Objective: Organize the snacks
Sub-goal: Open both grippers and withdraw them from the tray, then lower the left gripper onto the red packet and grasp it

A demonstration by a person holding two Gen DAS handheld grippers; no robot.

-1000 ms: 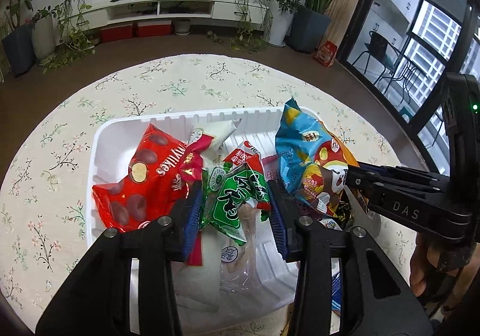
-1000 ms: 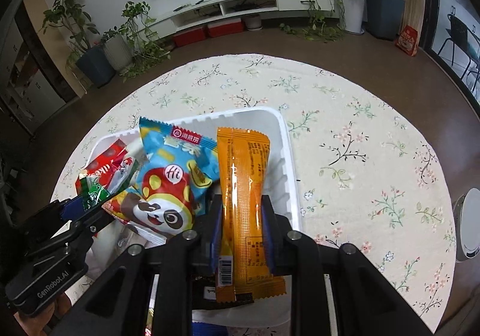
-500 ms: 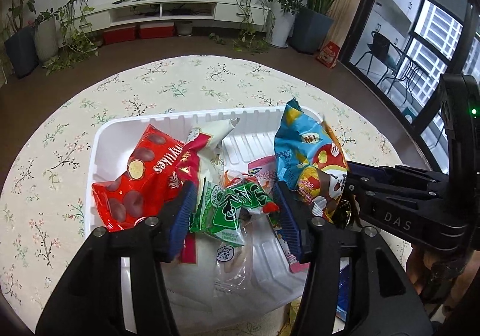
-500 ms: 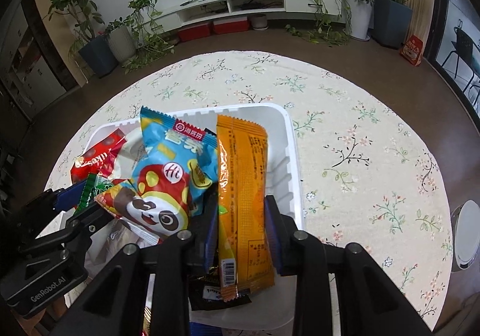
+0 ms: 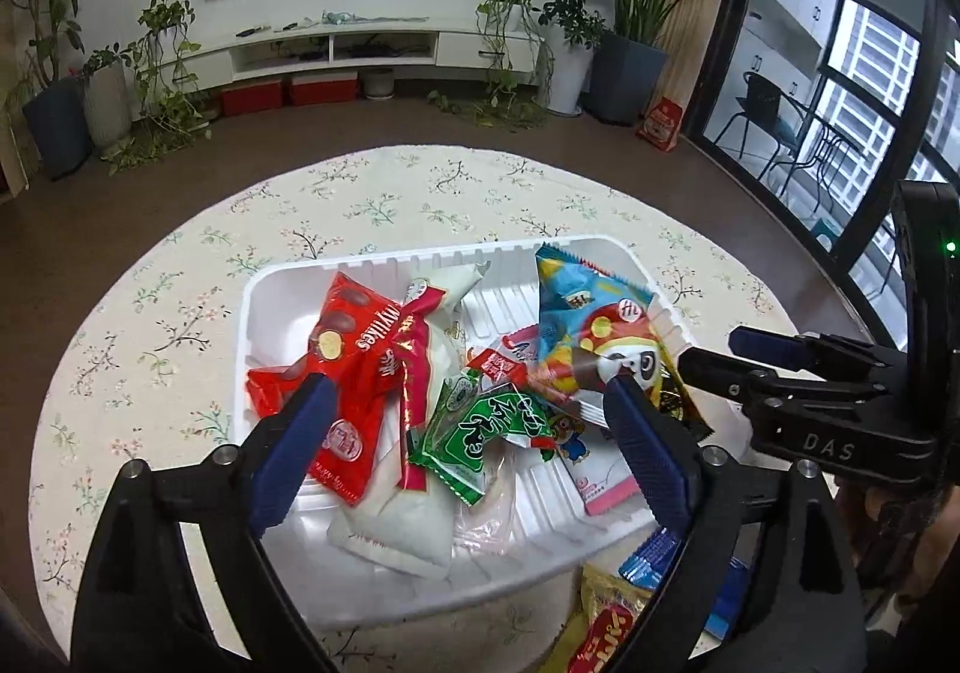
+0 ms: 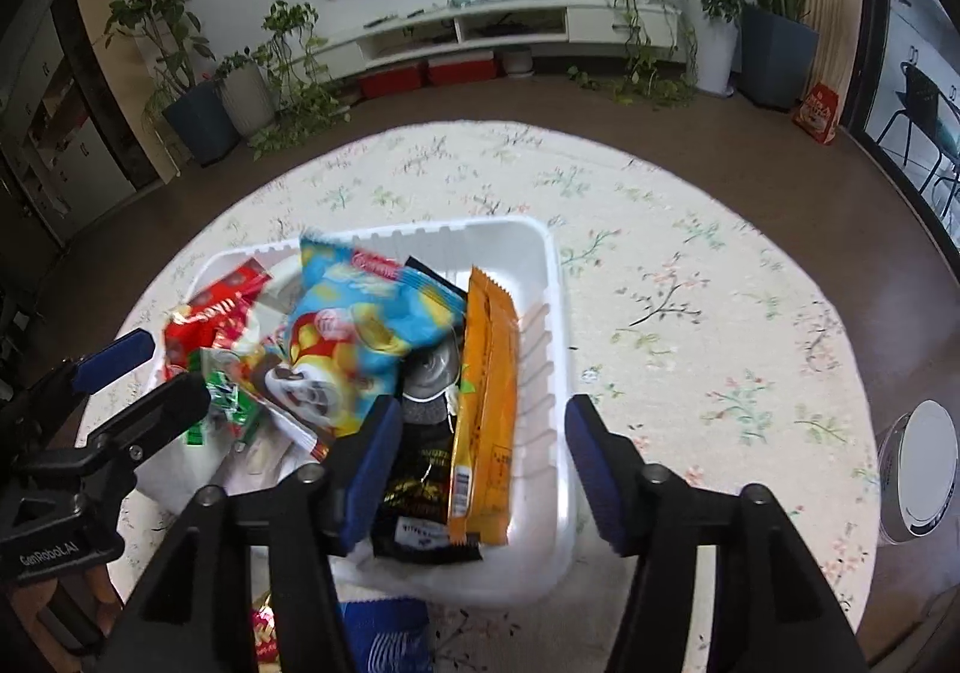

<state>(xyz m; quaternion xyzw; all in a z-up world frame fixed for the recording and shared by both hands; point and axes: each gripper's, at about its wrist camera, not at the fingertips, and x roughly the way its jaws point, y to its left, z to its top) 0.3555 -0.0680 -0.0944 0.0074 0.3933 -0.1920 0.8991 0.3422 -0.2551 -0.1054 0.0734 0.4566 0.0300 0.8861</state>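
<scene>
Now we hold both tongs over the white ribbed plastic tray [image 5: 264,301] on the round table with the floral cloth [image 5: 180,277]. Our left tongs [image 5: 465,427] have just been opening and stand wide, gripping nothing; the crinkled green foil snack packet [image 5: 480,433] lies loose between their blue pads, touching neither, on top of a white pillow-shaped packet [image 5: 402,529]. Behind the left pad lies the glossy red chocolate bag [image 5: 354,349]; just past the right pad rests the blue panda-print crisp bag [image 5: 588,313].

Our right tongs [image 6: 480,469] have likewise just been opening and stand about half spread, holding nothing. The long orange wrapper bar [image 6: 489,391] lies between their pads in the tray's right end, clear of both, beside a black packet [image 6: 420,487] that runs close along the left pad. The tray's right wall [image 6: 558,373] also falls between these pads.
</scene>
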